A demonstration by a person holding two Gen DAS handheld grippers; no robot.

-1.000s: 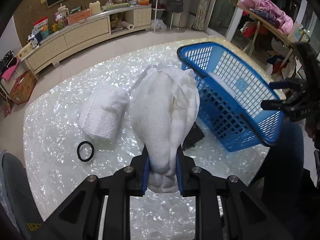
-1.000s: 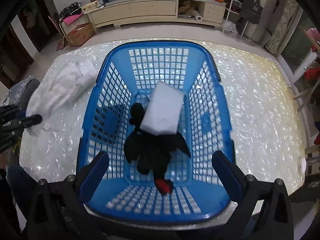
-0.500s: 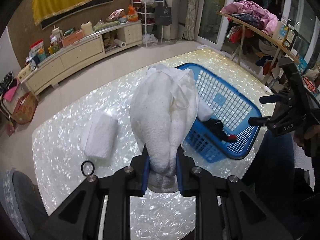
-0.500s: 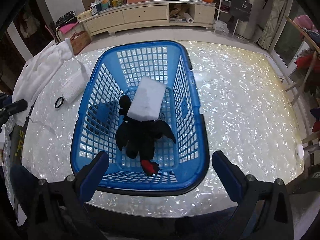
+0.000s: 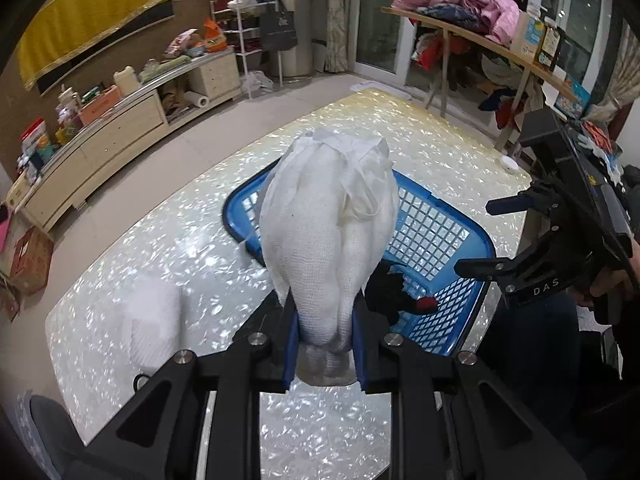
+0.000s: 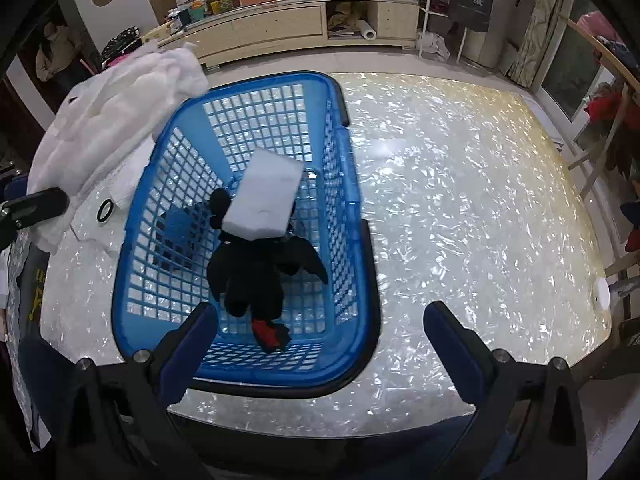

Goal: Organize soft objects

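A: The left tongs [image 5: 326,354] were clamped on the white cloth [image 5: 328,236], which hung bunched in the air above the near-left part of the basket [image 6: 352,216]. To do it well, I'd have carried it over the middle of the basket before letting go, so no fold draped over the rim.

B: And the right tongs [image 6: 316,340]?

A: Wide apart, holding nothing, poised over the basket's near edge. I'd have kept them clear of the drop.

B: What did each camera add?

A: The right one showed the basket's inside: a white block [image 6: 264,196] lying on a black plush [image 6: 256,276], plus a black ring [image 6: 105,212] on the surface [image 6: 460,200] left of the basket. The left one showed the clamp itself, and a folded towel [image 5: 154,316] lying left of the basket.
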